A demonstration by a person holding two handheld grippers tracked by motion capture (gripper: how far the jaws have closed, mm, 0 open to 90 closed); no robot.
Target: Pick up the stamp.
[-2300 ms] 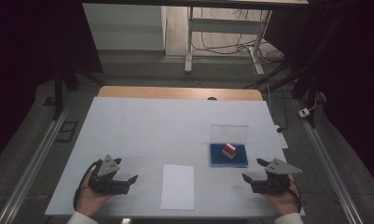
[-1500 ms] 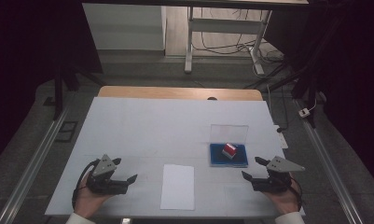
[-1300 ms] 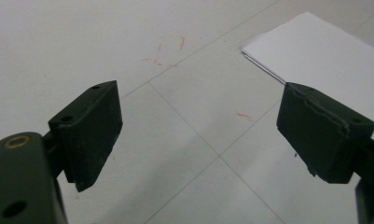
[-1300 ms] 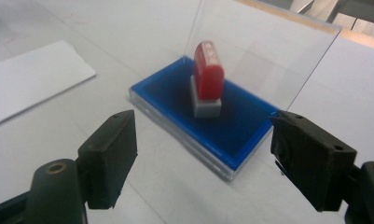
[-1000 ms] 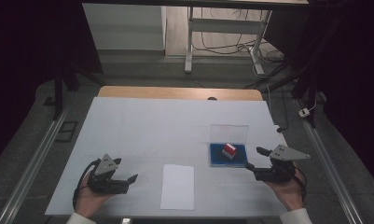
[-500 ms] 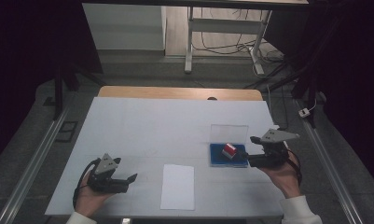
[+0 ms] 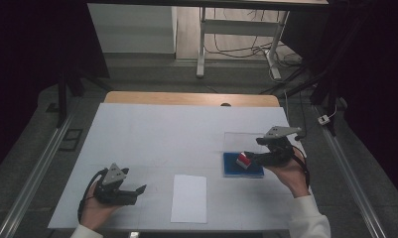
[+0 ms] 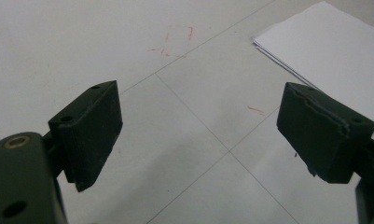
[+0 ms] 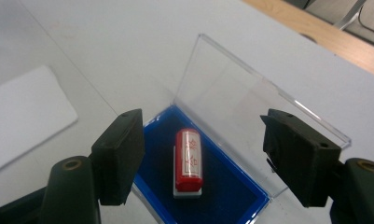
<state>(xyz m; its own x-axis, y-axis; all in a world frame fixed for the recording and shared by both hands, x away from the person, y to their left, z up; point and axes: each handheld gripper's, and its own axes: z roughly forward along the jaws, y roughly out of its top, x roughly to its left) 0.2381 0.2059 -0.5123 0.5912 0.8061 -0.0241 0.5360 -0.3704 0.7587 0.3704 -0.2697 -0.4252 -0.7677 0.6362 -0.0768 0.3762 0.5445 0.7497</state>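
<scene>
A small red stamp (image 7: 243,159) (image 9: 189,161) lies flat in the blue tray of a case (image 7: 242,170) (image 9: 231,189), whose clear lid (image 7: 243,141) (image 9: 243,100) stands open behind it. My right gripper (image 7: 252,157) (image 9: 205,149) hovers just right of the case, pointing left at the stamp. Its jaws are open and have just been closing a little; the stamp lies below and beyond them, untouched. My left gripper (image 7: 137,190) (image 8: 198,135) rests open at the near left of the table, nothing between its jaws.
A white sheet of paper (image 7: 189,197) (image 8: 334,56) (image 9: 26,121) lies near the front edge between the hands. The white table (image 7: 162,134) has a wooden strip (image 7: 191,98) along its far edge. Faint red marks (image 8: 177,39) show on the tabletop.
My right gripper has travelled from the near right of the table forward and left, up to the open case. The left hand has kept still.
</scene>
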